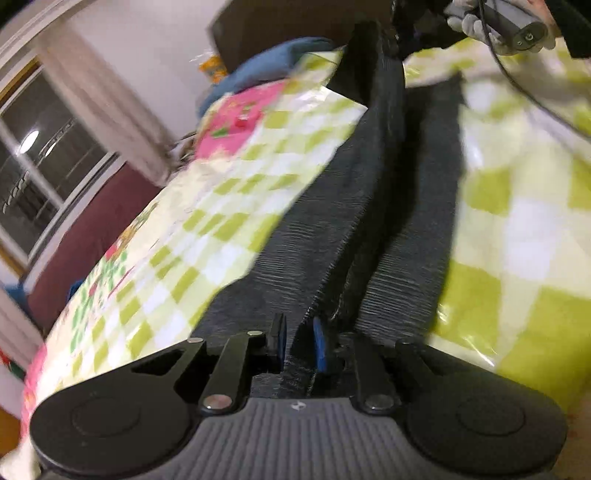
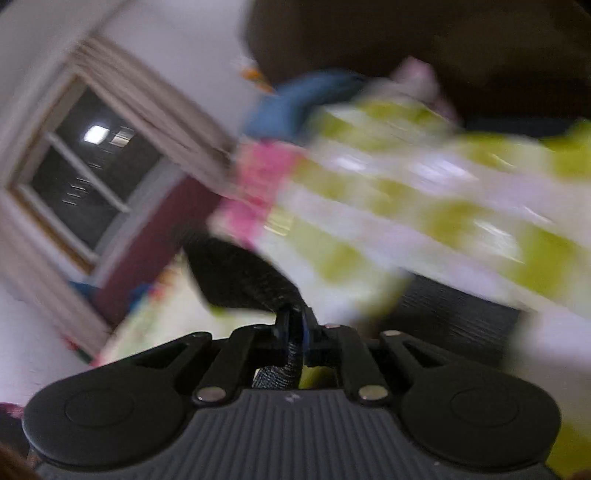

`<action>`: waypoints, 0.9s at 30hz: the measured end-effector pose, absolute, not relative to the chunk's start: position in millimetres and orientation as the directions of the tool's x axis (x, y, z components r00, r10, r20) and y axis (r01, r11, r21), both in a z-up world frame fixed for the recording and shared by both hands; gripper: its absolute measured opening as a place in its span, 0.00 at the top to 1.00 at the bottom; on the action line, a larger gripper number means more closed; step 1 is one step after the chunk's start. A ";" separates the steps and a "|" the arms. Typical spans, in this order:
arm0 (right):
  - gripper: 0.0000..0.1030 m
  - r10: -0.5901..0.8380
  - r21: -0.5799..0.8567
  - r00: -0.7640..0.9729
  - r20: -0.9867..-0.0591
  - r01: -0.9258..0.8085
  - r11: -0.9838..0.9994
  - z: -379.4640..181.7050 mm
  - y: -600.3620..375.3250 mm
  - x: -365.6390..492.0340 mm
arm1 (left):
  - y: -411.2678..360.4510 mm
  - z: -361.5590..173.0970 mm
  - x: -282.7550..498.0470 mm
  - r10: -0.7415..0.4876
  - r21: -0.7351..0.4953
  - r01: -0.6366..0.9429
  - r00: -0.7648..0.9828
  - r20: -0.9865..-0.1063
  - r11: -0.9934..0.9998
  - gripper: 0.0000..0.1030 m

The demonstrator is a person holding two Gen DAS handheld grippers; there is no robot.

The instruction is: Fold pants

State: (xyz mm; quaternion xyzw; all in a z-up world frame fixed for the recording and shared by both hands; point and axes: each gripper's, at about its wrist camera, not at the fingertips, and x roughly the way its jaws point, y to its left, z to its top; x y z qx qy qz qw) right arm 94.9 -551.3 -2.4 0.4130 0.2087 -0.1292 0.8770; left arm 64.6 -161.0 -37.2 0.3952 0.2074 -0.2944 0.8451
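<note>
Left wrist view. My left tongs (image 1: pixel 300 341) sit at 6 o'clock, pinching a raised fold of the pants (image 1: pixel 332 229); the blue pads (image 1: pixel 320 347) press the dark ribbed cloth from both sides. The pants run away from these tongs toward 12 o'clock, long axis nearly straight up the frame, two legs side by side with a dark crease between them. They lie on the bed's green-and-white checked cover (image 1: pixel 517 229). The far end of the garment reaches the top of the frame, where a gloved hand (image 1: pixel 476 22) holds my other device at about 1 o'clock. A blue cloth heap (image 1: pixel 273 70) sits at 11 o'clock, a window (image 1: pixel 40 177) at 9 o'clock.

Right wrist view, heavily blurred. My right tongs (image 2: pixel 294 332) sit at 6 o'clock, nearly pressed together on a thin strip of the same dark ribbed cloth (image 2: pixel 240 280), which rises from the grip and flaps out toward 10 o'clock. More dark cloth lies at 3 o'clock on the checked cover.

Judgement: both hands hold opposite ends of the garment, so the coming fold turns on its long axis between them. Bringing one end over the other looks like the next move; neither hand is nearer, each being already at its end.
</note>
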 end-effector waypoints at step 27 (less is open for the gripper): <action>0.89 0.008 0.699 0.801 -0.598 0.516 0.496 -71.6 -585.4 74.3 | -169.8 -55.0 37.6 -0.284 0.711 0.628 0.777 -0.561 0.315 0.73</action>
